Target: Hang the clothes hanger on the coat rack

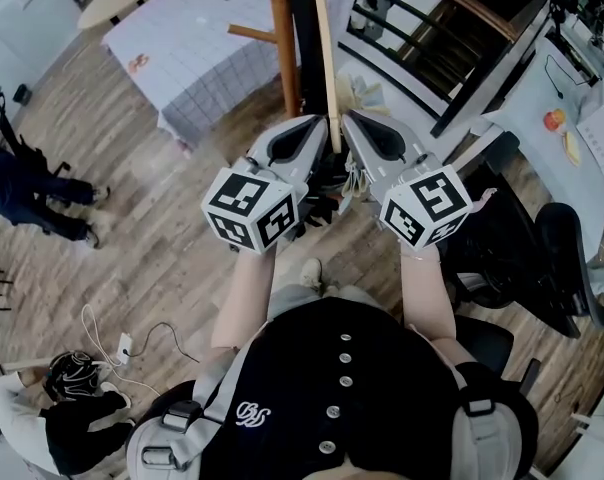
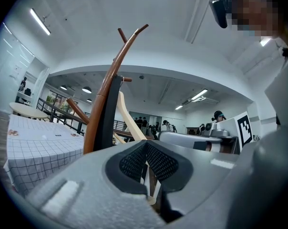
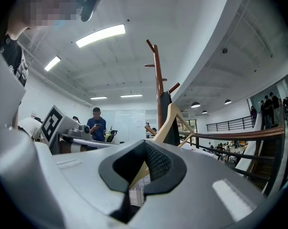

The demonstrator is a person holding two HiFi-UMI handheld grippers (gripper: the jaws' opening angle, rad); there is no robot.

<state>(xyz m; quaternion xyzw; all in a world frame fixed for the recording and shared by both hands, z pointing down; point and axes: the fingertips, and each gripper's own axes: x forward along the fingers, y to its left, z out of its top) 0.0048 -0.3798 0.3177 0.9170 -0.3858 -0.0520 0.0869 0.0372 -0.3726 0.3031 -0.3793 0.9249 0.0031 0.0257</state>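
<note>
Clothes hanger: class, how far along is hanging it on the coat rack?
Done: the left claw and right claw grip the clothes hanger. In hand: it is held up beside the coat rack. Left: settling its hook, unseen here, on a peg and letting go.

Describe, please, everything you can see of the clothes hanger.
The clothes hanger looks like pale, bare wood, with sloping arms that meet at a rounded top. It is not hung yet. The left claw and the right claw each pinch it from one side and hold it raised close in front of the brown coat rack. Its hook cannot be made out, nor whether it touches the rack.
</note>
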